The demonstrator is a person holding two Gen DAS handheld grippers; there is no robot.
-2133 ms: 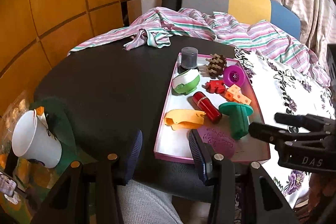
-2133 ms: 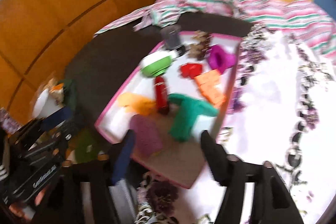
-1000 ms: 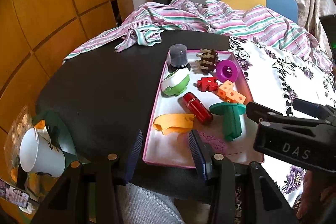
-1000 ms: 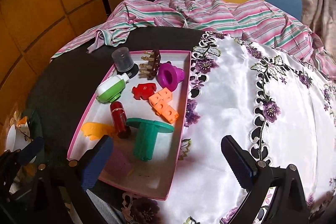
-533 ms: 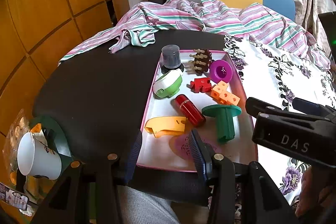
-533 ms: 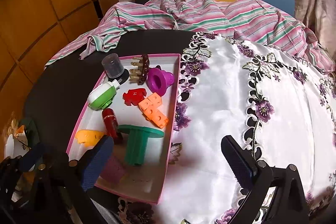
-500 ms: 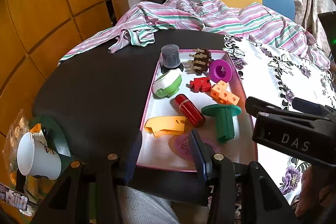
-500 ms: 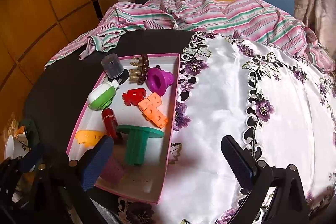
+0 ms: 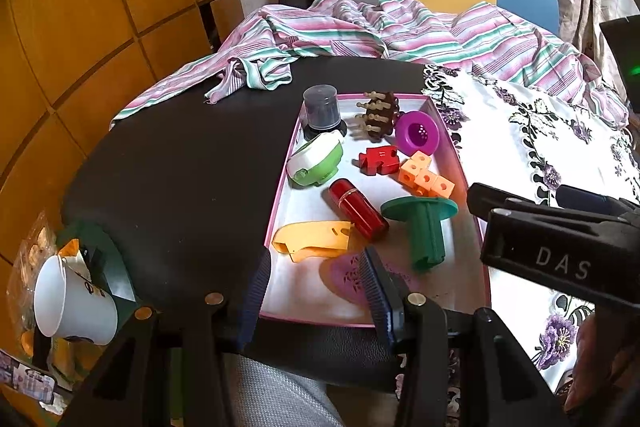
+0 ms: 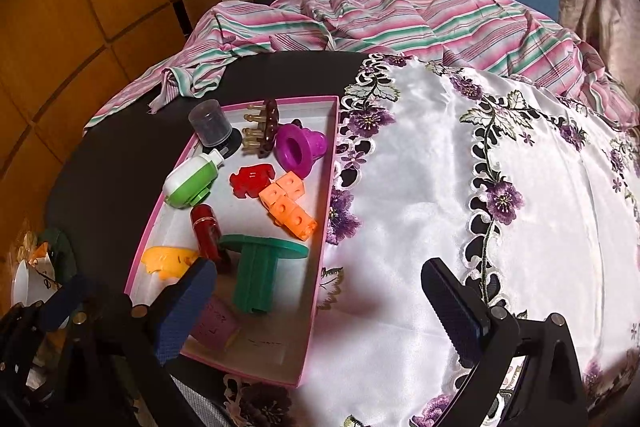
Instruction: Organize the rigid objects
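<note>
Wooden wall panels fill the upper left of both views, and a dark round bench (image 9: 172, 167) carries a pink-rimmed tray (image 9: 280, 203) beside a white embroidered cloth (image 10: 500, 187). Lying in the tray are a grey capped jar (image 9: 320, 107), a brown pegged piece (image 9: 378, 115), a purple funnel (image 9: 418, 137), a green-and-white bottle (image 9: 316, 163), a red puzzle piece (image 9: 378, 159), orange linked cubes (image 9: 426, 179), a red tube (image 9: 358, 203), a green T-shaped piece (image 9: 426, 231), a yellow flat piece (image 9: 314, 235) and a pink patterned piece (image 9: 352, 275). Only the left wrist view shows the white cup (image 9: 72, 303) at lower left and the right hand-held gripper (image 9: 556, 243) reaching in from the right edge; only the right wrist view shows the cloth's full spread. The left hand-held gripper (image 9: 316, 291) hovers over the tray's near end, jaws apart and empty. The right hand-held gripper (image 10: 320, 303) stands wide open, straddling the tray's near right corner and the cloth. Compared with two seconds ago, the right view is now sharp rather than blurred and has swung toward the cloth.
</note>
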